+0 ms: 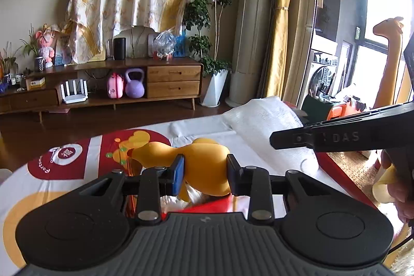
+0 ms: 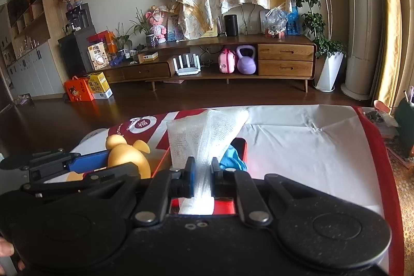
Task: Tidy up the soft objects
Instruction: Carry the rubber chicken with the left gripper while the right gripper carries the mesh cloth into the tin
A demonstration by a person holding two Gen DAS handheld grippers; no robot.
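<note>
Here the left gripper (image 1: 205,173) pinches the yellow toy (image 1: 204,162), the right gripper (image 2: 203,172) the white cloth (image 2: 204,136); either soft thing could slip loose.

"DAS" stands on the right hand-held gripper (image 1: 274,139); "福" sits in a white circle on the red-and-white cloth (image 1: 63,152).

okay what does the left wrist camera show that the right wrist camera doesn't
Only the left wrist view shows the left claw shut on the yellow rubber toy, plus the washing machine past the curtain.

Only the right wrist view shows the right claw shut on the white mesh cloth, the red box holding something blue, and the gift boxes on the floor.

Both show the toy, the TV cabinet and the purple kettlebell.
</note>
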